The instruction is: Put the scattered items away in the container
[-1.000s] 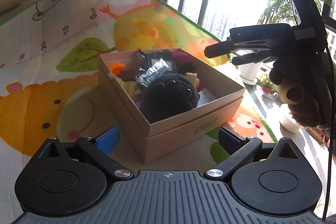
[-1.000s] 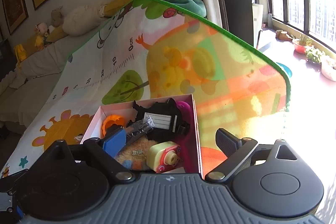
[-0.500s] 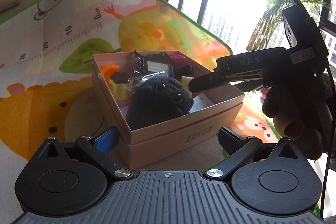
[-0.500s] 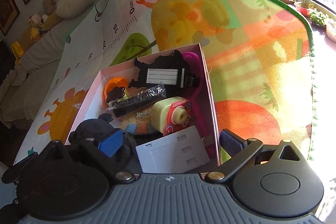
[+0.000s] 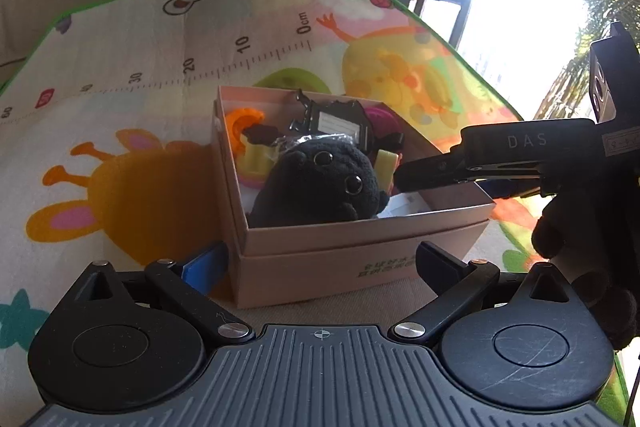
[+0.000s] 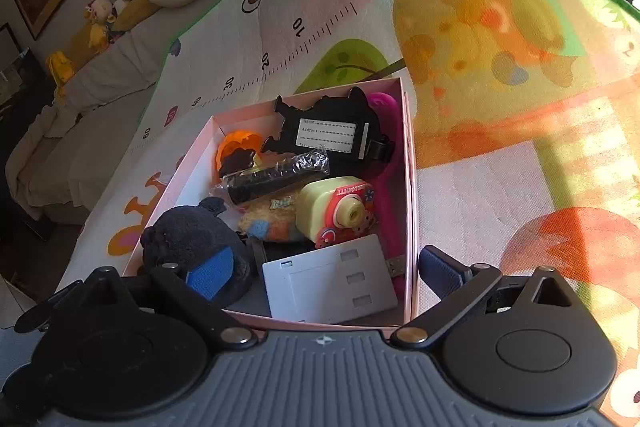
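While the pink cardboard box (image 6: 409,163) is straddled, the right gripper (image 6: 320,273) is held wide, empty. At its 9 o'clock, a black plush toy (image 6: 188,235) is seen

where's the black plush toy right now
The black plush toy lies inside the pink box, in its near-left corner in the right wrist view, beside the white plastic card and below the orange toy.

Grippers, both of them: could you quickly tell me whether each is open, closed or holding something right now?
Left gripper: open, holding nothing, near the box.
Right gripper: open, jaws just widened, nothing gripped, over the box.
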Available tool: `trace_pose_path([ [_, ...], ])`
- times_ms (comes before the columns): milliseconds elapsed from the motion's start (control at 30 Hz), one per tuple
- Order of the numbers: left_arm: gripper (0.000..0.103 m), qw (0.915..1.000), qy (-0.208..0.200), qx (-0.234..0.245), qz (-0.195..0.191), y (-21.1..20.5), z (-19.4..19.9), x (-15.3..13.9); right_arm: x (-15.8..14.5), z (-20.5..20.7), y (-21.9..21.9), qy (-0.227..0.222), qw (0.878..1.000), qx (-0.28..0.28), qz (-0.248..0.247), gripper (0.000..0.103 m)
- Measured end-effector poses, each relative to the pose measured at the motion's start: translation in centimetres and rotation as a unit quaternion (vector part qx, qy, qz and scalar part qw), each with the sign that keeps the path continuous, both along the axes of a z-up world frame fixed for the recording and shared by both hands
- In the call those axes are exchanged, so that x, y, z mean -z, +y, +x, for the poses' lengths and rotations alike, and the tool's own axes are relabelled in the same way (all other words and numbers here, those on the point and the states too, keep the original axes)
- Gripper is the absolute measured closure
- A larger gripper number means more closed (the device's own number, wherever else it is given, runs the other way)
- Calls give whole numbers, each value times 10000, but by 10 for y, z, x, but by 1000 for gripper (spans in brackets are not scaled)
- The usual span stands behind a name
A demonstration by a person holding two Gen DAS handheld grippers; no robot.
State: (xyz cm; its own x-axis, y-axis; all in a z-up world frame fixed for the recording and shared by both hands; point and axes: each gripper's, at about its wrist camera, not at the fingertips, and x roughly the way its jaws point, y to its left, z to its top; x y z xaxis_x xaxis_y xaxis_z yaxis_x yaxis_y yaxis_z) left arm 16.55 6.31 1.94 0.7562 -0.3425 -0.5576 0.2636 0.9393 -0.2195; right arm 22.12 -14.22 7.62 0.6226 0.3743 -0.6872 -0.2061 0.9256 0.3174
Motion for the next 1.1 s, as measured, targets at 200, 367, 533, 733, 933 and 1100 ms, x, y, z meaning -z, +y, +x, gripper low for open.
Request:
trace_pose_path([
  [200,0,9944,424,-544,806,11,-39,7,-7,-42,-15,-508,9980,344,-169,0],
  [367,0,9892,704,-874,942,31,-69,-1,0,-90,-19,-729,9957,170,-547,0],
  [533,0,9906,695,-784,875,15,-88,4,24,-136,-6,-680,9924,-20,-1025,0],
  [733,0,9886,354,-751,1257,-26,-94,21,46,-157,-3,-516,9887,236,-1389,0],
  [933,0,9832,48,-1197,1378,-31,-94,26,51,-157,-10,-510,9874,152,-1491,0],
  [1100,0,9833,104,-1229,1341,-30,-89,28,53,-155,-8,-571,9870,253,-1479,0],
])
